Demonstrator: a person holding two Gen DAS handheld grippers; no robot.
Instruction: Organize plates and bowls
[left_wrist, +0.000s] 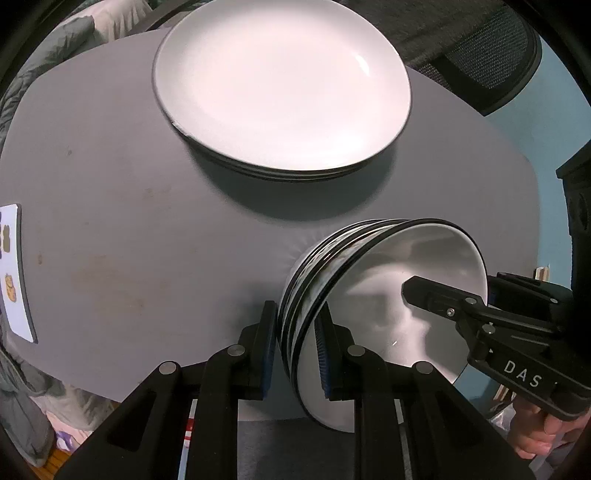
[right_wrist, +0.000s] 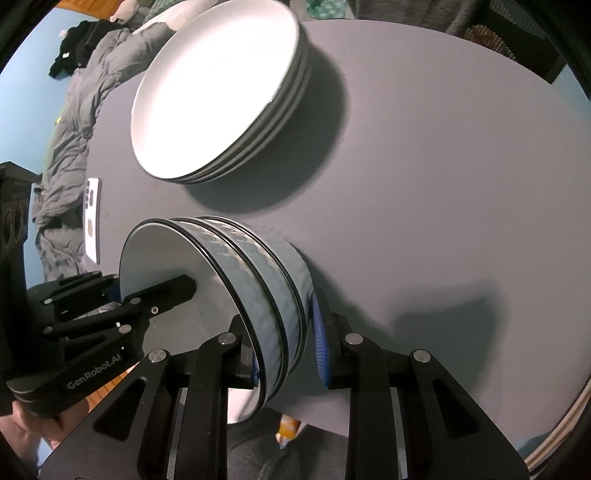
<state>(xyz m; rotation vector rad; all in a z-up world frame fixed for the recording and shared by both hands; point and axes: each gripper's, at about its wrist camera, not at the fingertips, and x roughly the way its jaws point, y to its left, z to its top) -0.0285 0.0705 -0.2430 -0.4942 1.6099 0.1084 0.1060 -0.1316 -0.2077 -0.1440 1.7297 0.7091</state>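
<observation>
A stack of nested white bowls with black rims (left_wrist: 373, 295) is held between both grippers just above the grey table's near edge. My left gripper (left_wrist: 297, 350) is shut on the near rim of the stack. My right gripper (right_wrist: 284, 354) is shut on the opposite rim of the same bowls (right_wrist: 258, 280), which show pale blue patterned outsides. The right gripper also shows in the left wrist view (left_wrist: 480, 317), reaching over the bowl's inside. A stack of white plates (left_wrist: 280, 85) sits on the far part of the table; it also shows in the right wrist view (right_wrist: 214, 88).
The round grey table (left_wrist: 129, 229) carries a white phone (left_wrist: 14, 273) at its left edge. A grey quilted jacket (right_wrist: 77, 122) lies beyond the table. A black mesh chair (left_wrist: 491, 55) stands behind the table at the far right.
</observation>
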